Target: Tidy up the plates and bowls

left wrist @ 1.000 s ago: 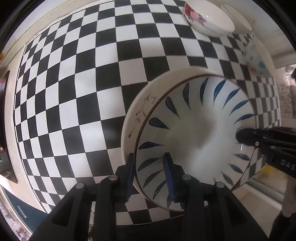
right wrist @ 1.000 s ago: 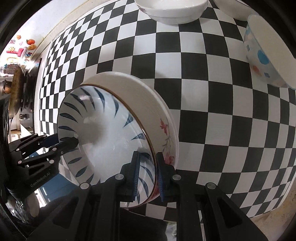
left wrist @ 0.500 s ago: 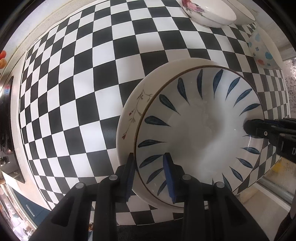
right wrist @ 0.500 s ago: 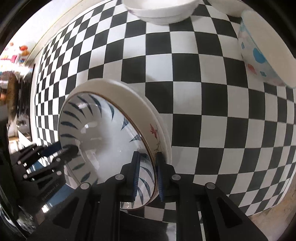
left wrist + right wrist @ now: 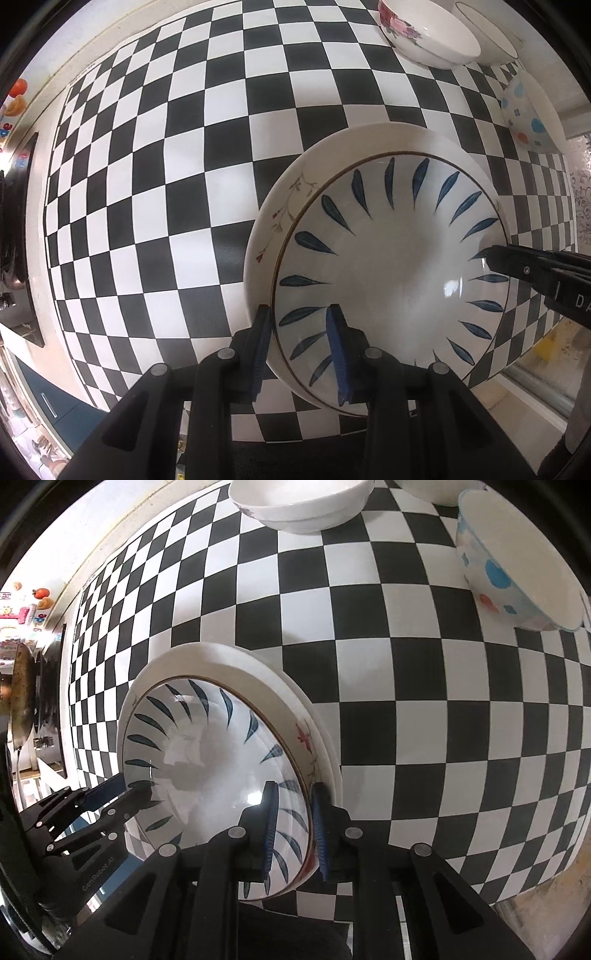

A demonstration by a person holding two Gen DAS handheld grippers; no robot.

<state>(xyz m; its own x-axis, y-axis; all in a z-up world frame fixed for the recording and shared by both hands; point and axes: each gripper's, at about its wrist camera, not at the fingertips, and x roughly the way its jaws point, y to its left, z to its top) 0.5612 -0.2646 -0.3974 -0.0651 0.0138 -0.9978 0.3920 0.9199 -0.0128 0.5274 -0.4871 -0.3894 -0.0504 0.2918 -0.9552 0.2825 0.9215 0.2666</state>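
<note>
- Left wrist view: the left gripper (image 5: 301, 350) points down at a checkered cloth (image 5: 155, 206). Its blue pads straddle the near rim of a stack: a blue-leaf bowl (image 5: 388, 266) nested in a white floral bowl (image 5: 273, 221). The outer pad lies against the floral bowl's wall; the inner pad sits inside the leaf bowl. The fingers pinch the two rims together.
- Same view: the right gripper (image 5: 495, 258) reaches in from the right edge onto the opposite rim.
- Same view, far side: a rose-patterned bowl (image 5: 424, 33), a plain bowl (image 5: 487, 33) behind it, and a dotted bowl (image 5: 528, 118) stand well apart from the stack.
- Right wrist view: the right gripper's pads bracket the stack's rim, one inside the leaf bowl, one outside the floral bowl. They have just eased slightly apart; the rim remains between them, pinched.
- Same view: the stack sits on or just over the cloth at lower left; contact cannot be told.
</note>
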